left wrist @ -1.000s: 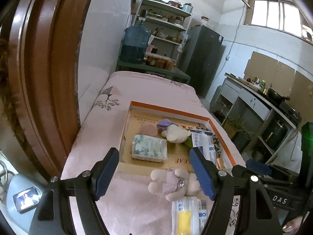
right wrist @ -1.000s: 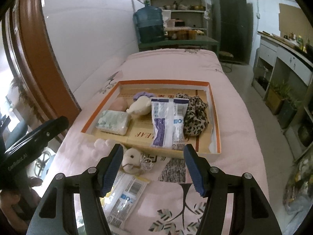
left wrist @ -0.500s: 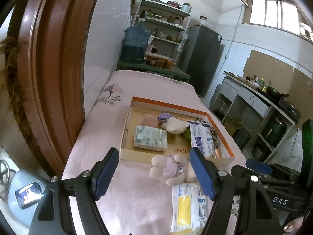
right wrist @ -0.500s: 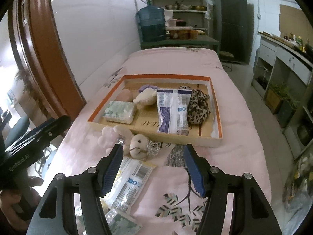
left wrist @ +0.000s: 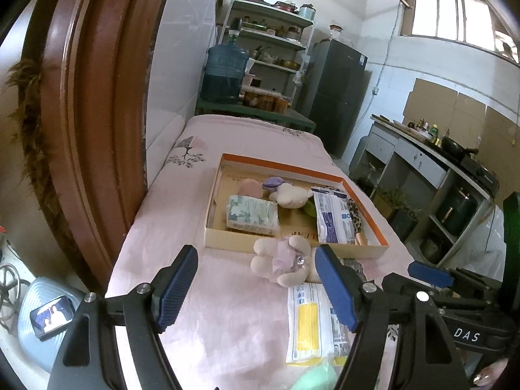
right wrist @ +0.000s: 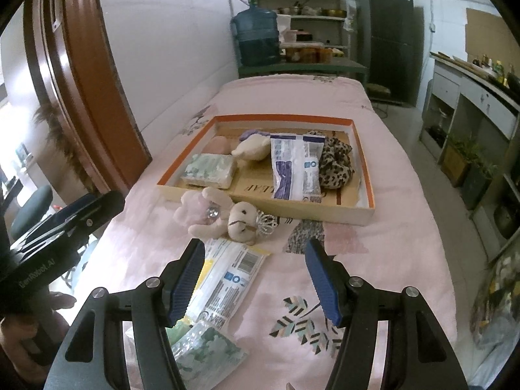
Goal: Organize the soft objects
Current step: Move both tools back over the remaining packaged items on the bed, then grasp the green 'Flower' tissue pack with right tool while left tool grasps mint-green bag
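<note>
On the pink bed [right wrist: 390,195], an orange-rimmed tray [right wrist: 365,175] already holds a tissue pack, a cream plush, mask packets and a leopard scrunchie. Just in front of its near wall lies a plush bear [right wrist: 224,214], with a mask packet [right wrist: 230,276] and a second tissue pack [right wrist: 208,347] nearer still. The left hand-held gripper [left wrist: 256,289] and right hand-held gripper [right wrist: 255,279] hover above these, jaws apart, empty. Judged step: picking the next item. The bear looks nearest; a low, centred pinch seems needed.
</note>
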`<state>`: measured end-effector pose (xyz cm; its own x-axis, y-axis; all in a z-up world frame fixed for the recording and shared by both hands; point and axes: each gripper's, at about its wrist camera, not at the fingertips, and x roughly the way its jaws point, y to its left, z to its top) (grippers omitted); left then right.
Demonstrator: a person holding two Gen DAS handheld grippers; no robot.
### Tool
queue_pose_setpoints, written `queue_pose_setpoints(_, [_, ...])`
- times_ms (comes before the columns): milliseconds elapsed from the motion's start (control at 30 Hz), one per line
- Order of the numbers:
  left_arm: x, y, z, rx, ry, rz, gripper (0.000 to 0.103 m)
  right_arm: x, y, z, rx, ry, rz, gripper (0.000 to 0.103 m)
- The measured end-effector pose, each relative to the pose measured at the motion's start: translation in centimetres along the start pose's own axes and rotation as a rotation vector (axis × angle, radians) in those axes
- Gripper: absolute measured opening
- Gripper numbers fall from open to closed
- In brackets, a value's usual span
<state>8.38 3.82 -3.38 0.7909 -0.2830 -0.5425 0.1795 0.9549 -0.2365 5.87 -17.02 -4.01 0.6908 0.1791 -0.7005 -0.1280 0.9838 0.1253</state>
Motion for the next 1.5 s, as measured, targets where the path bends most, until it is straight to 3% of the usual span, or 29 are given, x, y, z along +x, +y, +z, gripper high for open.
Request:
queue_pose_setpoints(500, [-1.7,0.4,-2.8,0.005,0.007,-0.004,0.074,0.5,2.0,-3.3,0.012,0.052,0.013,0.066])
queue_pose_setpoints(833, [-3.1,0.8,-4.3,0.008,-0.002,-0.026,0.074,0.1,2.7,-5.5,0.090,0.078,-0.022,0.066])
queue_pose_setpoints(1500, [-3.2,1.9,-6.3,-0.007,0.019,-0.056,0.074,2.6,2.1,-8.7,0.313,0.202,0.108,0.066])
